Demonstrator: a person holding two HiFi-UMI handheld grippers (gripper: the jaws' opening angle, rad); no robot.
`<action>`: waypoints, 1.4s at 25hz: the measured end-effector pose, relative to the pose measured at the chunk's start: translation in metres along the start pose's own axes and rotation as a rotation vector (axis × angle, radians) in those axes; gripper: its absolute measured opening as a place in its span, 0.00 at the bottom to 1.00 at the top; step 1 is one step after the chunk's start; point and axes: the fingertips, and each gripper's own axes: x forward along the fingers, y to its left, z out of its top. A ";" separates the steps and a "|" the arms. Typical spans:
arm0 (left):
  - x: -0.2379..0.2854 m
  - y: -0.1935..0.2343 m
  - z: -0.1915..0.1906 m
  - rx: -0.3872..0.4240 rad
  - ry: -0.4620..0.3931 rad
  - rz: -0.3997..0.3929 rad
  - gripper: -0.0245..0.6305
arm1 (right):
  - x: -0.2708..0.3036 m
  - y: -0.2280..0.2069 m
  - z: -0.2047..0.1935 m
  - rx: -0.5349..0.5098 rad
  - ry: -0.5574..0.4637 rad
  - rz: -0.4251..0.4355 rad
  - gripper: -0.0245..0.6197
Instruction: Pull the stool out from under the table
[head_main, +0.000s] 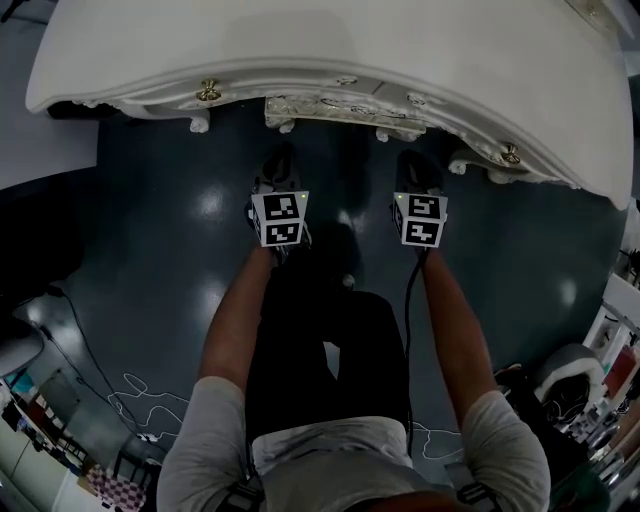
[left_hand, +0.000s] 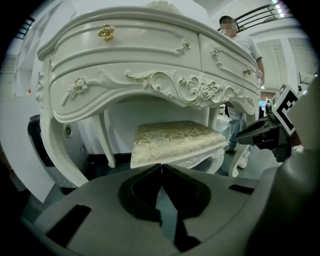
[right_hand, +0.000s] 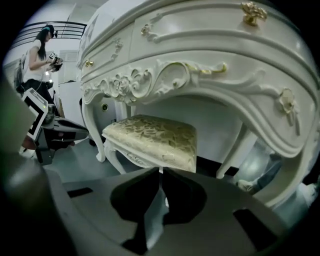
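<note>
Looking down: I see my two arms reach out over a dark shiny floor (head_main: 170, 260) in front of a big white carved wooden table (head_main: 350, 50) with curly flower shapes on it.
Left gripper (head_main: 280, 158): its two black jaws are pressed together at the tips. Nothing is between them. It points forward and down, toward the space under the table.
Right gripper (head_main: 415, 160): its jaws are pressed together too, and they pinch nothing. It sits beside the left one, a little apart from it, and points the same way.
Stool: the small white carved stool (left_hand: 175, 140) with a soft cream and gold flowery cushion is tucked under the table, between the table's curvy legs. No gripper holds it. From each gripper view, the cushion's front edge shows just above the closed jaw tips. I cannot tell if they touch it.
Drawers: the table front has drawers with little round gold knobs (left_hand: 106, 32).
Other people: one person in a white shirt (left_hand: 245, 45) stands past the far end of the table. Another person in a white top (right_hand: 36, 55) stands far off on the other side.
Wires: thin white wires (head_main: 135, 395) lie on the floor by my left side.
</note>
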 end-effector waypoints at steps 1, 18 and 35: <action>0.003 0.002 -0.003 0.001 0.000 0.005 0.05 | 0.003 -0.003 -0.002 0.002 0.000 -0.007 0.06; 0.083 0.043 -0.070 0.117 0.148 0.039 0.39 | 0.072 -0.041 -0.066 -0.006 0.150 -0.097 0.45; 0.117 0.052 -0.070 0.196 0.219 0.027 0.41 | 0.108 -0.059 -0.068 -0.031 0.234 -0.143 0.47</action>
